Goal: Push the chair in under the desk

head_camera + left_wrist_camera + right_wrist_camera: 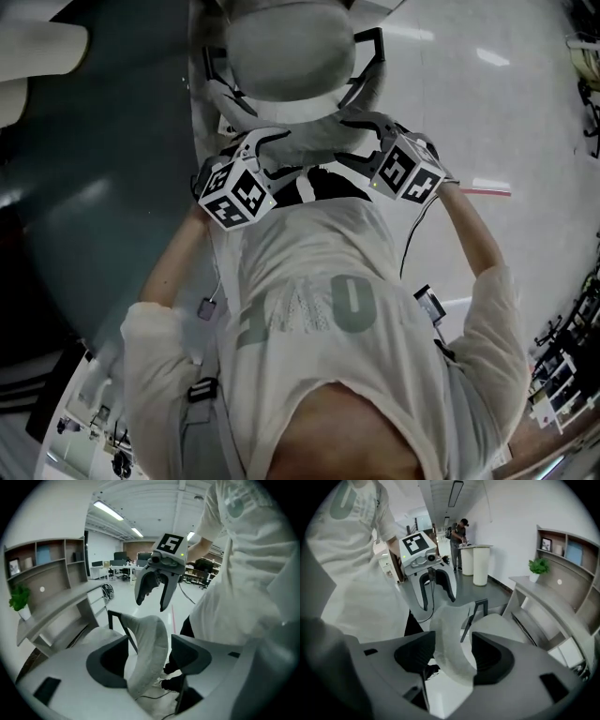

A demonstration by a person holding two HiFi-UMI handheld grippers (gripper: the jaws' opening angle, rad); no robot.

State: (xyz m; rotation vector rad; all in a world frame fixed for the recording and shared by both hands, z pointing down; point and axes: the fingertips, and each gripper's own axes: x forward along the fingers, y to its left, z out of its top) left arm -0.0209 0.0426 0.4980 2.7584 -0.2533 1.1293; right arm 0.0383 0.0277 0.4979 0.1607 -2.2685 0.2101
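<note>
A chair with a grey seat (286, 47) and a curved grey fabric backrest (314, 141) stands in front of me. My left gripper (251, 155) and right gripper (375, 141) sit at the two ends of the backrest top. In the left gripper view, the backrest (143, 634) passes between the jaws of the left gripper (150, 653), which stand open with a gap at the right pad. In the right gripper view, the right gripper (453, 653) is likewise open around the backrest (447, 625). The grey desk (61, 606) (543, 602) with shelves lies beyond the seat.
A dark curved surface (84, 197) fills the head view's left. A potted plant (539, 566) stands on the desk. A person (461, 531) stands at white round tables far behind. A red strip (487, 190) marks the floor on the right. A cable (154, 695) lies below the chair.
</note>
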